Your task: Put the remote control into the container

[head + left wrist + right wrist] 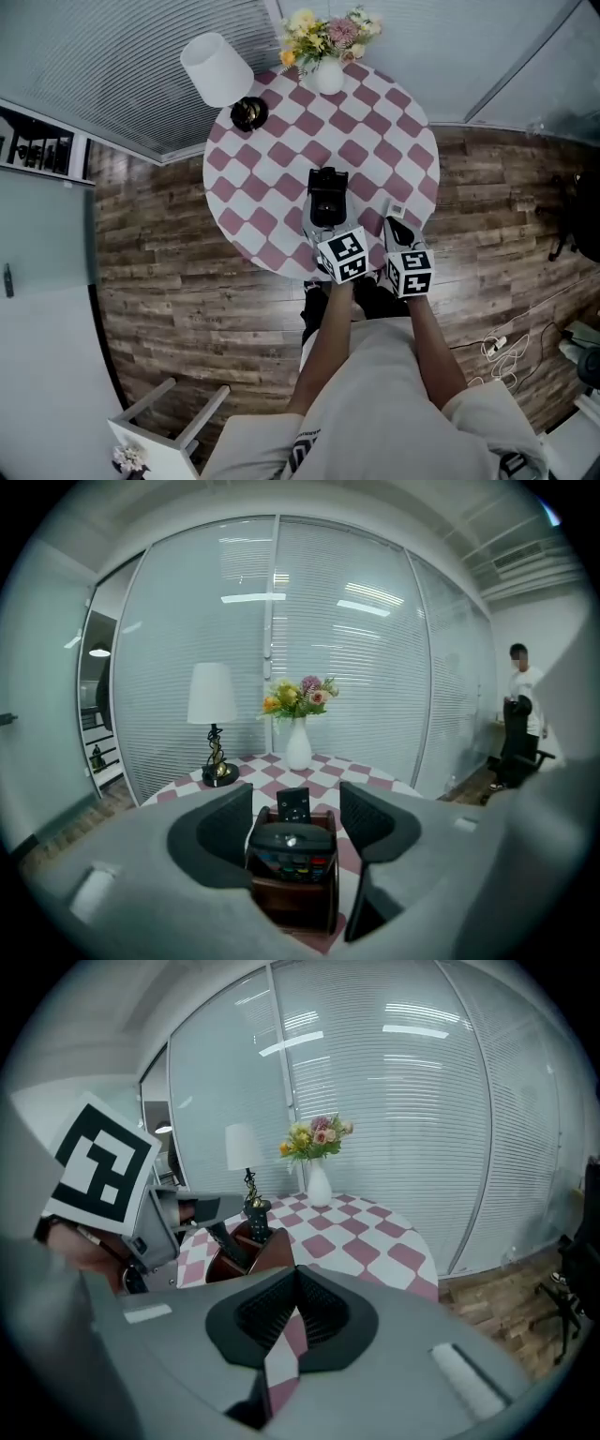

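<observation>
Brown container (298,902) sits between my left claw's (298,806) parted jaws, and the remote control (291,844) stands inside it with neither pad pressing on it. My right claw (295,1305), pointing at the checked table (367,1241) ahead, is closed on nothing.

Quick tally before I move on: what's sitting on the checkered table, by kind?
Remote controls: 2
Container: 1
Lamp: 1
Vase of flowers: 1
Total: 5
</observation>
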Tool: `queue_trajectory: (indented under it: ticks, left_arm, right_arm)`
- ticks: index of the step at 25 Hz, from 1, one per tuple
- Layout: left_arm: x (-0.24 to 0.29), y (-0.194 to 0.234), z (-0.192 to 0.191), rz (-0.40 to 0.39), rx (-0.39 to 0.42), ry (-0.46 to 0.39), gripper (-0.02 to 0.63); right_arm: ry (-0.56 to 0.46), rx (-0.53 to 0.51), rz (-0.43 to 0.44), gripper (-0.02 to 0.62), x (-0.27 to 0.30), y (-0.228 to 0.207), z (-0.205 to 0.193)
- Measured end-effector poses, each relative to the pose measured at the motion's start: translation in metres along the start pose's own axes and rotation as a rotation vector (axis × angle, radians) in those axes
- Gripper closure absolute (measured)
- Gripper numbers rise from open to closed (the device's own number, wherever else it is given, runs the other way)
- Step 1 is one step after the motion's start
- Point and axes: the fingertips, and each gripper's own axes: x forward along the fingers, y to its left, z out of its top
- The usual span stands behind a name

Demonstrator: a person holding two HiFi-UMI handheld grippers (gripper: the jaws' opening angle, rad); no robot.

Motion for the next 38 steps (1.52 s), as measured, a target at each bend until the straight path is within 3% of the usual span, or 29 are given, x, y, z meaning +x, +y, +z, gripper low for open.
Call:
queue_trajectory:
  ticks: [10,15,19,21,22,29,38]
  left_arm:
    - [-0.039,0.033,-0.001,-0.193,0.111,-0.042,0.317]
    - [-0.051,0.060,-0.015,-0.254,0.110,-0.038,0.320]
    - [-0.059,0.080,-0.017,-0.276,0.094,-0.062,0.404]
    - [-0.064,0.087,-0.017,-0.288,0.065,-0.084,0.557]
    - [-0.065,0.090,-0.018,-0.295,0.054,-0.086,0.599]
    - [-0.066,0.101,-0.035,-0.304,0.015,-0.021,0.601]
    - [-0.064,0.100,-0.034,-0.308,-0.012,-0.030,0.601]
  right_arm:
    - [-0.063,0.116,-0.137,0.594,-0.010,0.049,-0.012]
    - [-0.087,0.149,-0.201,0.594,-0.013,0.076,-0.020]
    - [-0.097,0.161,-0.239,0.594,-0.016,0.090,-0.024]
    - [-0.102,0.166,-0.252,0.594,-0.018,0.093,-0.025]
    - [-0.105,0.168,-0.259,0.594,-0.020,0.094,-0.025]
    - [-0.113,0.191,-0.291,0.594,-0.025,0.093,-0.022]
    - [-0.103,0.198,-0.302,0.594,-0.022,0.083,-0.022]
